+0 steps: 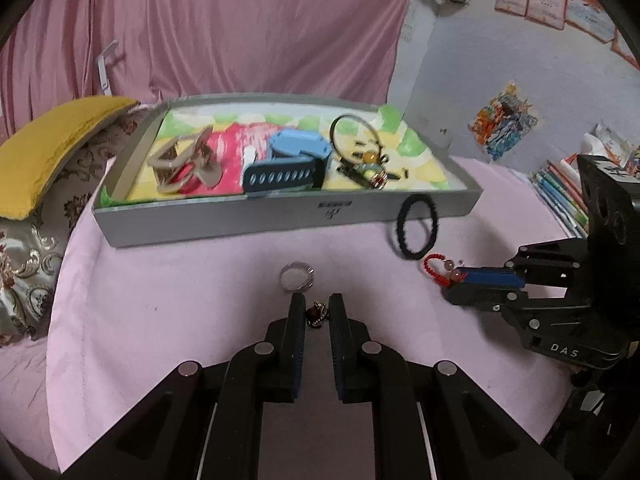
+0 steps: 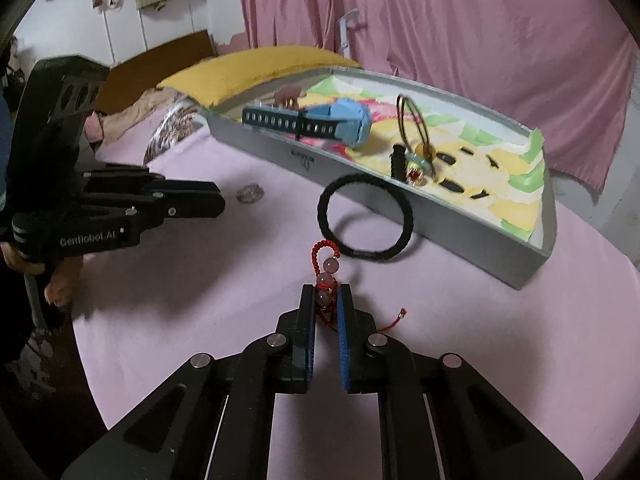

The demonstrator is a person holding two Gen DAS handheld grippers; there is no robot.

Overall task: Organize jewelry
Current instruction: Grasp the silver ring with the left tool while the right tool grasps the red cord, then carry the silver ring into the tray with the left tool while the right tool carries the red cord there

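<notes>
On the pink sheet, my left gripper (image 1: 317, 305) is shut on a small brown-and-gold charm (image 1: 317, 315), which sits between its pads. A clear ring (image 1: 296, 276) lies just beyond its tips. My right gripper (image 2: 325, 294) is shut on a red cord bracelet with pink beads (image 2: 330, 266); the cord's loop sticks out ahead of the fingers. A black hair tie (image 2: 364, 218) leans against the grey tray (image 2: 440, 216). In the left wrist view the right gripper (image 1: 454, 284) holds the bracelet (image 1: 434, 266) at the right. The left gripper (image 2: 220, 200) shows at the left of the right wrist view.
The tray (image 1: 280, 216) holds a blue watch (image 1: 288, 160), a beige hair clip (image 1: 184, 164) and a gold hoop with a charm (image 1: 360, 148). A yellow pillow (image 1: 60, 140) lies left of it, a pink curtain (image 1: 240, 20) hangs behind, and books (image 1: 560, 196) are stacked at the right.
</notes>
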